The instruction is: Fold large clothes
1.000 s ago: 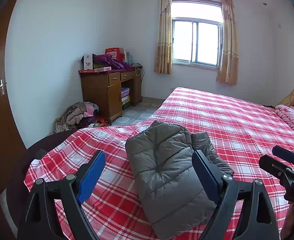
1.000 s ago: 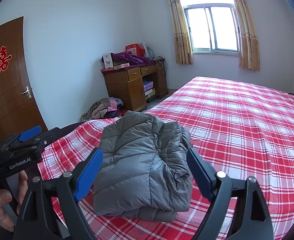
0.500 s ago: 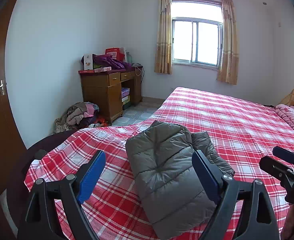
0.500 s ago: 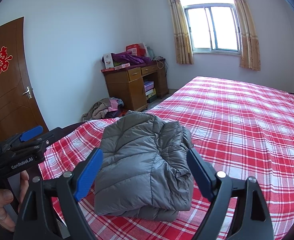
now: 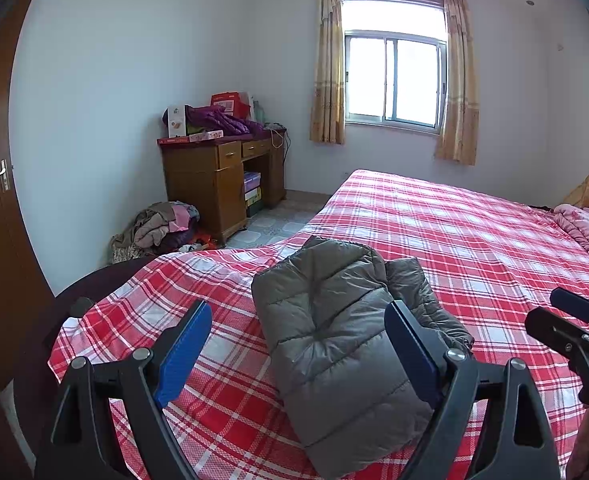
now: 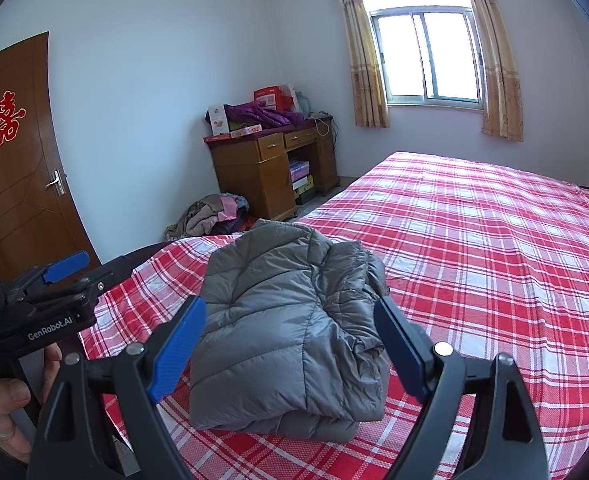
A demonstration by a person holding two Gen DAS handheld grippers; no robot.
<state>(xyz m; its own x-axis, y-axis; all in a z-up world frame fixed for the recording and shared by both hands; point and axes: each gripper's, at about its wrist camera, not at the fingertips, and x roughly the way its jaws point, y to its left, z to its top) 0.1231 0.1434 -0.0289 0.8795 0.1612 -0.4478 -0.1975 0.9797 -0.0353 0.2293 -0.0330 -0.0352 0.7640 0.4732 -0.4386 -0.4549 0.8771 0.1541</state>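
Note:
A grey quilted puffer jacket (image 5: 334,332) lies folded into a thick bundle on the red plaid bed (image 5: 474,240), near its front corner. My left gripper (image 5: 298,340) is open and held back from the jacket, nothing between its blue pads. In the right wrist view the same folded jacket (image 6: 286,320) sits straight ahead, and my right gripper (image 6: 290,336) is open in front of it, not touching. The left gripper (image 6: 54,280) shows at the left edge there, held in a hand (image 6: 2,404). The right gripper's tips (image 5: 574,320) show at the right edge of the left wrist view.
A wooden desk (image 5: 222,184) piled with boxes and purple clothing stands by the left wall, with a heap of clothes (image 5: 158,228) on the floor beside it. A brown door (image 6: 18,168) is at the far left. A pink blanket (image 5: 586,228) lies at the bed's right end. A curtained window (image 5: 394,76) is behind.

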